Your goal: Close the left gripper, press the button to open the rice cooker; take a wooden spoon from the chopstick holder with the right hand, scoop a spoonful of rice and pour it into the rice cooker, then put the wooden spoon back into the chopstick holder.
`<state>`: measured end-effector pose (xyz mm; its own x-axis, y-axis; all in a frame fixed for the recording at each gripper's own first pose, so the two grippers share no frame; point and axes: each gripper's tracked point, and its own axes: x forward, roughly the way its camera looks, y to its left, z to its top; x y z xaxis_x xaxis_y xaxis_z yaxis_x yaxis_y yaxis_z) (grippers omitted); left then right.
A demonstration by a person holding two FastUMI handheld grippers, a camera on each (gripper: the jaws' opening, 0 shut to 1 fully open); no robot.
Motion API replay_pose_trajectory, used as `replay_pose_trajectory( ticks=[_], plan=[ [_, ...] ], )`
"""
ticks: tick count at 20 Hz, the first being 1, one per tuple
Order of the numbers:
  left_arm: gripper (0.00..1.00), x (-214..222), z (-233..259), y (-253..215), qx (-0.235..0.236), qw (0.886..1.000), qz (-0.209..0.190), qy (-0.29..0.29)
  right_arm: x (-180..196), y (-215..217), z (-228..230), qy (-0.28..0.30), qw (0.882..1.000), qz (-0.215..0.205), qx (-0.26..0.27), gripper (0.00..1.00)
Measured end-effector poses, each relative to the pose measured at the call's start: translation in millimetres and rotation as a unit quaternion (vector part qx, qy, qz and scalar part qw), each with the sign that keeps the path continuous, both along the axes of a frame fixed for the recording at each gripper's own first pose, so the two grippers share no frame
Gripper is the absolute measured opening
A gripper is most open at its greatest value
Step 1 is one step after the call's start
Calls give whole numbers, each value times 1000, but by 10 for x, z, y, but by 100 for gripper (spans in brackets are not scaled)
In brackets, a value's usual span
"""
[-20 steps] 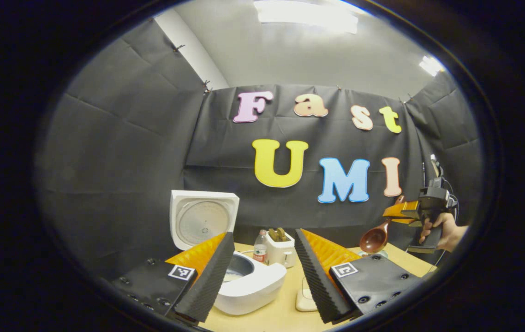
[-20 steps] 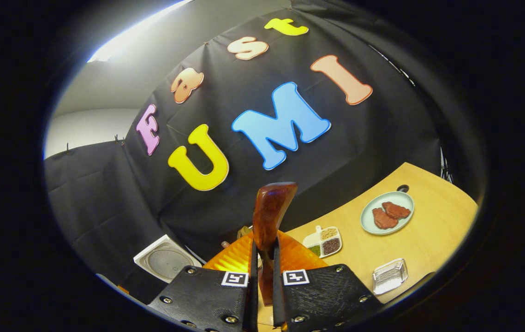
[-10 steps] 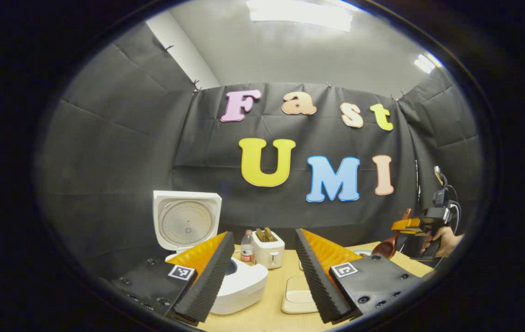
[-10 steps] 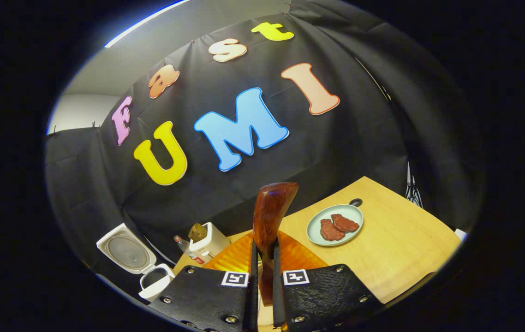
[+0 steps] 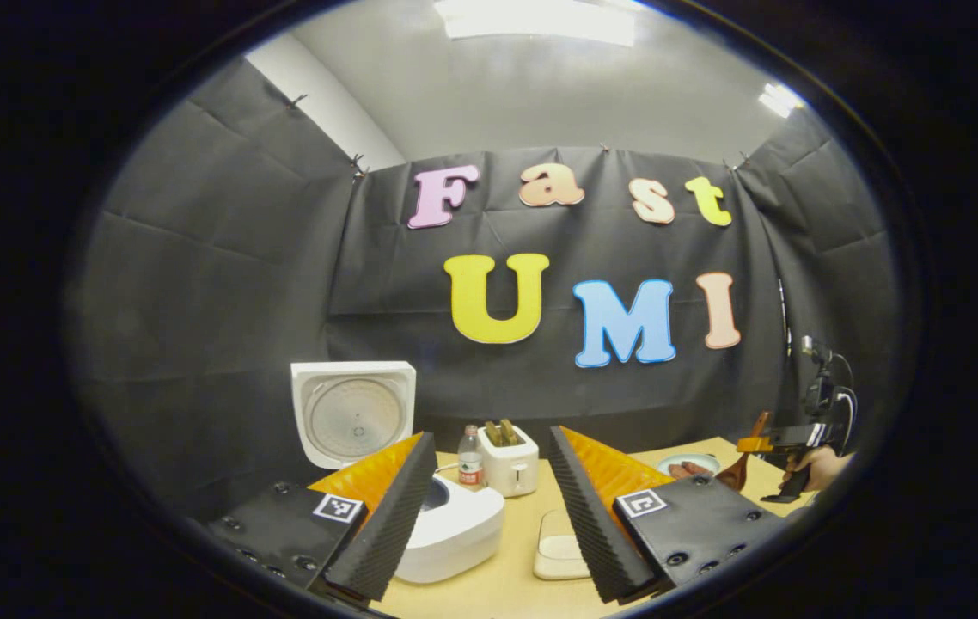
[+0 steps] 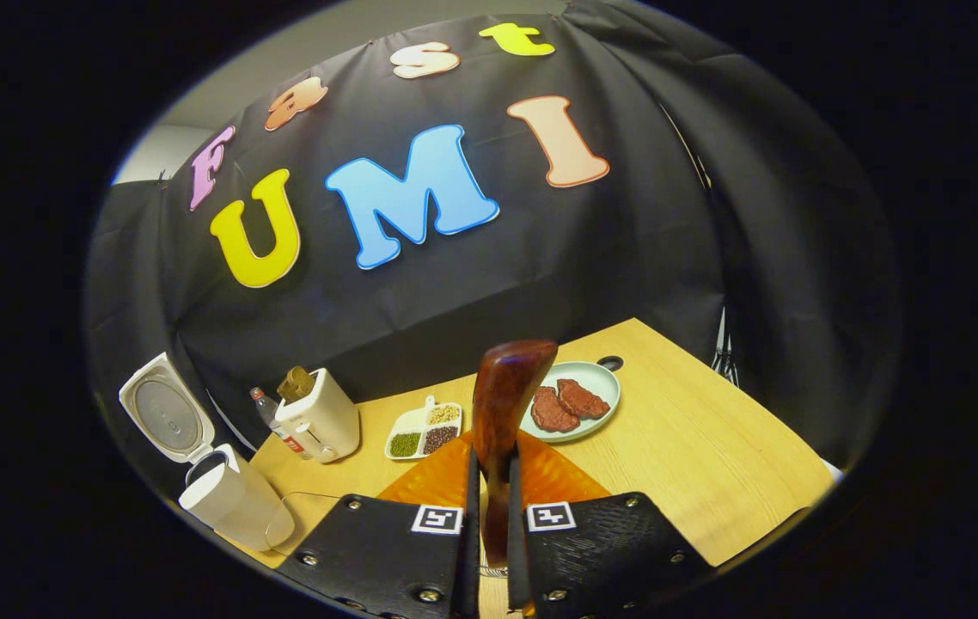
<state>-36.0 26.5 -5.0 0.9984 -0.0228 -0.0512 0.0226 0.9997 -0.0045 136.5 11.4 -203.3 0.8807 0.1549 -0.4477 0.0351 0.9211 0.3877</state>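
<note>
My right gripper (image 6: 492, 464) is shut on the handle of the brown wooden spoon (image 6: 502, 404), whose end stands up between the fingers. In the left gripper view that gripper (image 5: 766, 444) hangs low at the far right in a hand (image 5: 817, 468), with the spoon's bowl (image 5: 736, 473) pointing down near the table. The white rice cooker (image 5: 459, 533) stands with its lid (image 5: 356, 413) raised, behind my left finger. My left gripper (image 5: 491, 434) is open and holds nothing. From the right gripper view the rice cooker (image 6: 231, 507) sits at the far left. A divided dish of grains (image 6: 424, 430) lies just beyond the spoon.
A white toaster (image 6: 321, 421) and a small bottle (image 6: 270, 417) stand at the back of the wooden table (image 6: 712, 464). A pale plate with pieces of meat (image 6: 571, 400) lies right of the dish. A flat white object (image 5: 559, 554) rests between my left fingers.
The right gripper has come down and drifted to the right with the spoon. Its view has tipped toward the table, bringing the grain dish back into sight. The left gripper stayed open.
</note>
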Motion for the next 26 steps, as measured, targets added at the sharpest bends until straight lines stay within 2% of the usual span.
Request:
replay_pose_trajectory(
  ticks=[4,9,15,19,20,21,22,26],
  plan=[
    [92,-32,13,31,2,1000,7,4,-30,-13,-284,32,999,-17,22,13],
    [92,-29,9,82,6,1000,13,4,-136,33,-524,54,999,6,1,15],
    [92,9,48,112,2,1000,18,-2,-211,5,-552,58,998,3,17,19],
    [92,40,34,113,0,1000,12,-2,-270,-178,-481,49,999,-11,-5,42],
    [92,51,18,99,-5,1000,10,-2,-296,-216,-428,42,999,-9,-13,65],
    [92,59,23,87,-9,1000,9,-3,-295,-272,-393,34,999,-12,-28,72],
    [92,67,4,95,-11,1000,8,-2,-340,-330,-350,26,998,-18,-48,100],
    [92,122,-23,118,-13,1000,4,-2,-433,-543,18,-15,993,-28,-111,99]
  ],
)
